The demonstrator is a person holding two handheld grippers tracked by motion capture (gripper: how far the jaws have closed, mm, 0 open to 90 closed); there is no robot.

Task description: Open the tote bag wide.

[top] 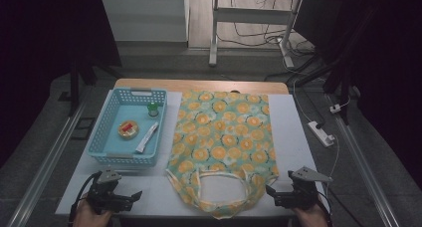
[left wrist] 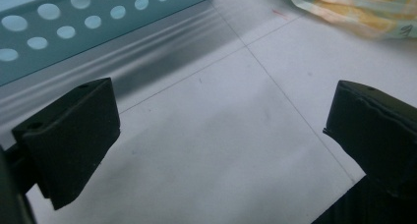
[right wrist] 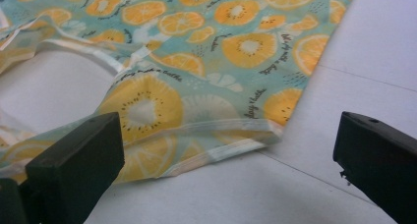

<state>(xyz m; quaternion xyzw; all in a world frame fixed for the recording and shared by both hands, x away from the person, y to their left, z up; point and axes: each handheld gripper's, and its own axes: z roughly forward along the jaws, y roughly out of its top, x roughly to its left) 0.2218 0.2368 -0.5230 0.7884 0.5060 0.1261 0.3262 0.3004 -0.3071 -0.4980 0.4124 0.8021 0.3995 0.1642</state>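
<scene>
White worktop [top: 298,137] — orange-print tote bag [top: 224,137] at centre, blue basket [top: 112,137] at nine o'clock.
Left tongs [top: 138,193] and right tongs [top: 268,190] gape empty — flanking the bag's handles [top: 221,179].

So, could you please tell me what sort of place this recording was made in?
Probably a lab or workshop bench set up for recording handling work, not a home. A white table bears a laid-out orange-print bag and a blue basket, with loose cables and a power strip on the floor and a bare desk frame behind.

Left gripper [top: 133,196] fingers [left wrist: 69,135] spread wide, right gripper [top: 271,191] likewise, both held low
</scene>
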